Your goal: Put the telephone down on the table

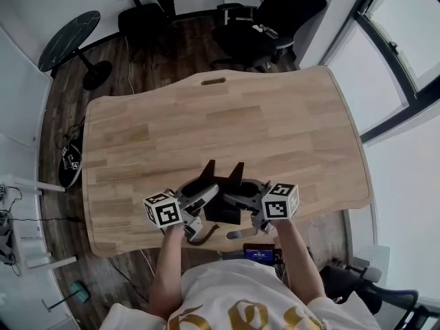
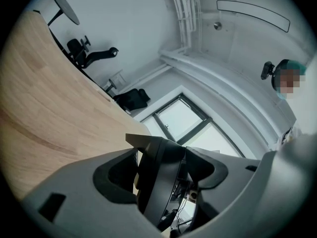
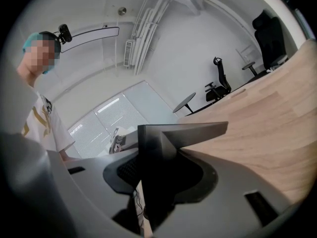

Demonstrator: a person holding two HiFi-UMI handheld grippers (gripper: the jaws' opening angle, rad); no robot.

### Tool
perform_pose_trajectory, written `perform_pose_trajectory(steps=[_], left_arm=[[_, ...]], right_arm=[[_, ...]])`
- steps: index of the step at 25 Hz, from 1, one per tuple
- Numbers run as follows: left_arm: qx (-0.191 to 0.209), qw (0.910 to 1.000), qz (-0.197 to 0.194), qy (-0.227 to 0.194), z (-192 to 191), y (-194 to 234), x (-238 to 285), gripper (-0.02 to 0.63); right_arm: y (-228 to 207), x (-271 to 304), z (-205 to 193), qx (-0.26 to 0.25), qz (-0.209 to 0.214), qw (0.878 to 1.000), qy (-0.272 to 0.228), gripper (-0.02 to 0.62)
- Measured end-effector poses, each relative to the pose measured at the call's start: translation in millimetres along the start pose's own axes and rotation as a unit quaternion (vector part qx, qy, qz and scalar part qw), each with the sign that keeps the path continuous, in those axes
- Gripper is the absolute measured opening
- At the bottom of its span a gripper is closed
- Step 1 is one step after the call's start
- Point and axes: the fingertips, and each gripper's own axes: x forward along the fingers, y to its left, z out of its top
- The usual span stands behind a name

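Black and hard-looking, the telephone (image 1: 221, 199) sits between the two grippers above the near edge of the table (image 1: 227, 122), just in front of the person's body. The left gripper (image 1: 201, 196) takes it from the left side and the right gripper (image 1: 246, 196) from the right side, so the two face each other with the telephone in the middle.

In the left gripper view the jaws stand fairly wide and both dark pads lie against a rounded black part of the telephone. In the right gripper view the jaws are also wide, and they clamp a flat, upright black part with a sharp corner that points toward the table. Each gripper has the telephone firmly between its jaws.

From the head view the telephone has a dark, boxy body and two pointed ends that stick out toward the middle of the table. I cannot tell whether its underside touches the wood or hangs just above it.

The table is of light wood with a wavy edge and a slot near its far side. Behind it stand black office chairs (image 1: 275, 19), and to the far left a small round dark table (image 1: 69, 29).
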Motion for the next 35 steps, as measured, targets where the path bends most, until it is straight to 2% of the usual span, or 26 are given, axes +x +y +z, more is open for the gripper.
perform_pose_trajectory(steps=[16,35], left_arm=[[-0.036,0.9988,0.034,0.002,20.4,62.0,21.0,0.278],[-0.099,0.9938,0.049,-0.002,31.7,116.2,39.5,0.27]], right_arm=[[-61.9,32.4,10.6,0.035,0.038,0.998,0.046,0.164],[-115.4,52.1,15.7,0.09,0.045,0.994,0.048,0.164]])
